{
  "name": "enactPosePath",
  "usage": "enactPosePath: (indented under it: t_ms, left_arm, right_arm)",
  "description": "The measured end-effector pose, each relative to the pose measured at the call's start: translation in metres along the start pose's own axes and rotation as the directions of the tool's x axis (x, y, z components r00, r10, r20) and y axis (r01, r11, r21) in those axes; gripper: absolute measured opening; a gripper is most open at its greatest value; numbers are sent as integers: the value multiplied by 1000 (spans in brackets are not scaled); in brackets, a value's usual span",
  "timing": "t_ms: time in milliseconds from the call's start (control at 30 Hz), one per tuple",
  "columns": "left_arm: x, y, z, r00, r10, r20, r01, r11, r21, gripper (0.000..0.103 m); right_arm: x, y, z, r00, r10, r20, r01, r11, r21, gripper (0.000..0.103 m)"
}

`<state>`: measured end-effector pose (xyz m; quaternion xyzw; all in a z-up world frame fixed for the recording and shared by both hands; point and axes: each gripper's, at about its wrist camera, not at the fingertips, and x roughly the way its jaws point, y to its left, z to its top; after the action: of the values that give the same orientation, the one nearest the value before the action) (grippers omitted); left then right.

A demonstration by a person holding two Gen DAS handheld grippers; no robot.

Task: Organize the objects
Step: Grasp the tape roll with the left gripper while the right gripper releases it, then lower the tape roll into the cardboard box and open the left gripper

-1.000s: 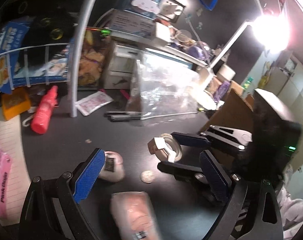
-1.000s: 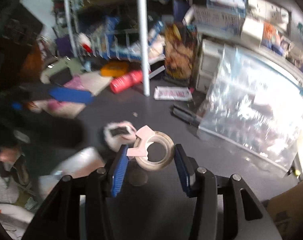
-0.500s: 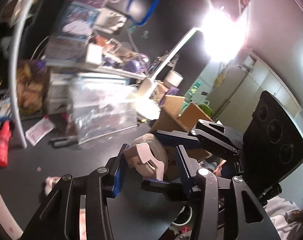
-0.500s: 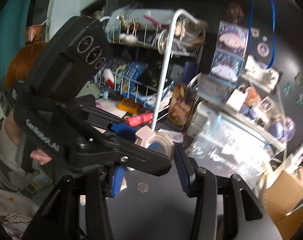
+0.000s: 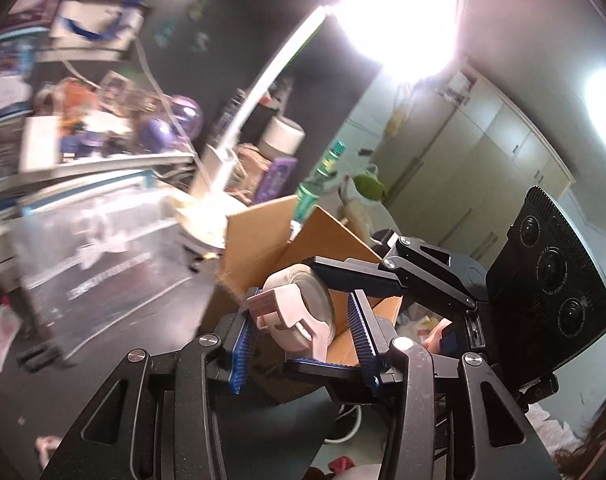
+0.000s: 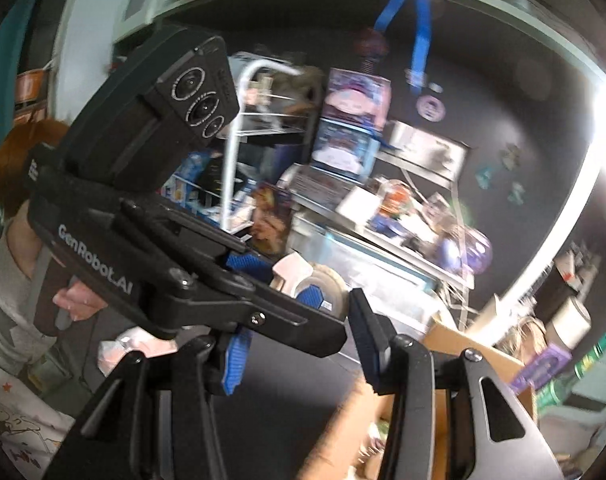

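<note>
A tape roll (image 5: 311, 296) in a pale pink dispenser (image 5: 291, 320) hangs in the air in front of an open cardboard box (image 5: 263, 240). My left gripper (image 5: 303, 294) has its blue pads on either side of the dispenser, and its jaws are closing on it. My right gripper (image 5: 303, 314) comes in from the right and is shut on the same roll from above and below. In the right wrist view the tape roll (image 6: 331, 288) sits between my right gripper's (image 6: 299, 304) fingers, with the left gripper (image 6: 291, 280) crossing in front from the left.
The dark tabletop (image 5: 143, 320) lies below. A clear plastic bag (image 5: 95, 248) stands at the left, with cluttered shelves (image 5: 83, 160) behind. A bright lamp (image 5: 399, 20) glares above. A person's hand (image 6: 75, 296) holds the left gripper's handle. The cardboard box (image 6: 463, 344) is at lower right.
The left gripper left the table, swung over to the tape roll and closed around it. Both grippers rose together with the roll, away from the table and toward the cardboard box.
</note>
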<state>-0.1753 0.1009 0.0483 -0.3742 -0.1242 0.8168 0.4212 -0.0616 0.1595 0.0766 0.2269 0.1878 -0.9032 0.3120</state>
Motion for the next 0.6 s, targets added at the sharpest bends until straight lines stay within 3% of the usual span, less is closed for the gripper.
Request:
enactPosePath:
  t_ms: [300, 600]
  left_arm:
    - [85, -24, 27, 988, -14, -155, 19, 999, 29, 38]
    - [127, -34, 37, 977, 5, -214, 3, 999, 41, 37]
  right_arm:
    - [-10, -68, -36, 994, -45, -96, 58, 989, 136, 44]
    - [-13, -104, -56, 984, -52, -169, 86, 976, 198, 44]
